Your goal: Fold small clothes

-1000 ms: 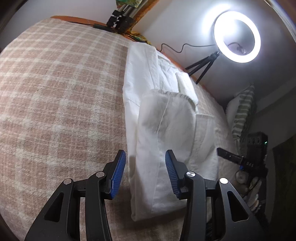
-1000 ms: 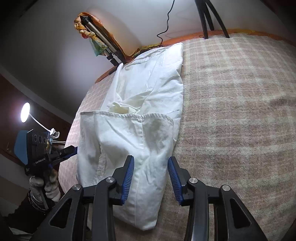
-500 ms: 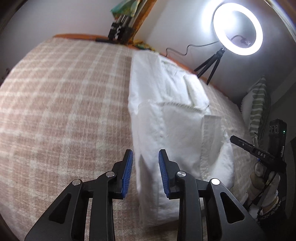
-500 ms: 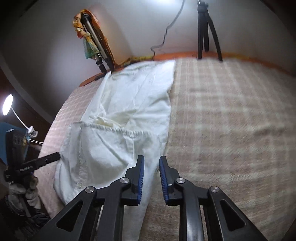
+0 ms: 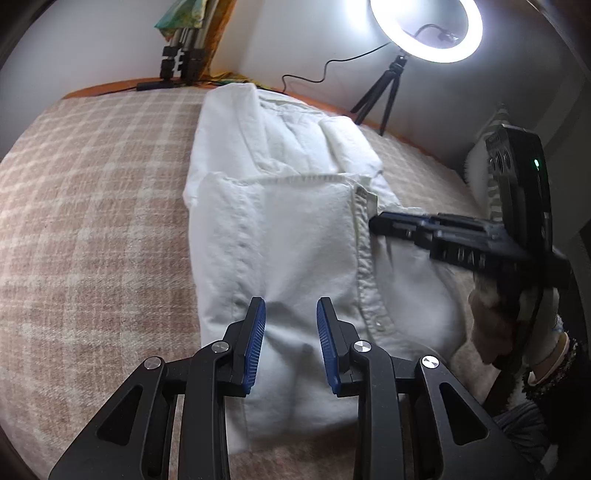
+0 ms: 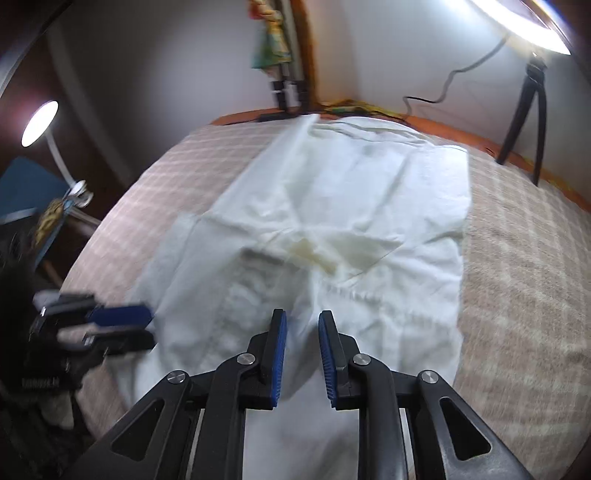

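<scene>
Shirt (image 5: 280, 236) lies folded beyond both grippers, left gripper (image 5: 290, 345) and right gripper (image 6: 301, 354) fingers apart, holding nothing; grab near hem corners evenly, I'd say.

A white garment (image 5: 295, 229) lies lengthwise on the bed, its near part folded over.

Quick headcount of what's laid out here

One white garment (image 5: 280, 236) is counted on one plaid blanket (image 5: 92, 206). Two grippers are seen: left gripper (image 5: 290, 345) and right gripper (image 6: 301, 349). One ring light (image 5: 426, 31), one desk lamp (image 6: 38, 123) and one folded tripod (image 5: 183, 48) are spotted too.
</scene>
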`<state>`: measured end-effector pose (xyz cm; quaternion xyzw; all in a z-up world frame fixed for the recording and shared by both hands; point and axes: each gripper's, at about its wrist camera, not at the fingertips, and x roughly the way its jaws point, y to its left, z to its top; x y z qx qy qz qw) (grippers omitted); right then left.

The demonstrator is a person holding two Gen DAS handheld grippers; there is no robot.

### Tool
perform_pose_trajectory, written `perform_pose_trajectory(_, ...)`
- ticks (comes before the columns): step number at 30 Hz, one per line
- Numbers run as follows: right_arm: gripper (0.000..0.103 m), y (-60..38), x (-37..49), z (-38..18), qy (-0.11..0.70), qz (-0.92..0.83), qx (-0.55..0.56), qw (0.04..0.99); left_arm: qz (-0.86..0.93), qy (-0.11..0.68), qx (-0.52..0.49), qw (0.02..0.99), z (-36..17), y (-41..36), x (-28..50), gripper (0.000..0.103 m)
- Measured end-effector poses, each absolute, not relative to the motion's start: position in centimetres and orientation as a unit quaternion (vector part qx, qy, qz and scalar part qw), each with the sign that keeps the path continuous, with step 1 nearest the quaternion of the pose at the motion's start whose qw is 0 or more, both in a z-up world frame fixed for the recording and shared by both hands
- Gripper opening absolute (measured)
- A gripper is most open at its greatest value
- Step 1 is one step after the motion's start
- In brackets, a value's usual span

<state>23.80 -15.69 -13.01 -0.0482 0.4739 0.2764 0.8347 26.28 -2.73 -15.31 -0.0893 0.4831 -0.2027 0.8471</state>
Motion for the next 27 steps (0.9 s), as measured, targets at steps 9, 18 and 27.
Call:
perform_pose_trajectory(9, 0.031, -20.1, 26.4, -9.8, 0.439, 0.236, 0.027, 0.867, -0.167, 0.435, -0.105, 0.879, -11.5, 0.3, 29.7, 0.035)
perform_pose_trajectory(18, 0.035, -25.0, 32.3, -10.9, 0.46, 0.238, 0.093, 0.85, -0.155, 0.459, -0.095, 0.87, -12.8, 1.1, 38.3, 0.04)
perform_pose_trajectory(27, 0.043, -24.6, 40.0, -14.4, 0.485, 0.261, 0.133, 0.824, -0.161, 0.489, -0.142, 0.846, -16.6, 1.1, 46.0, 0.043)
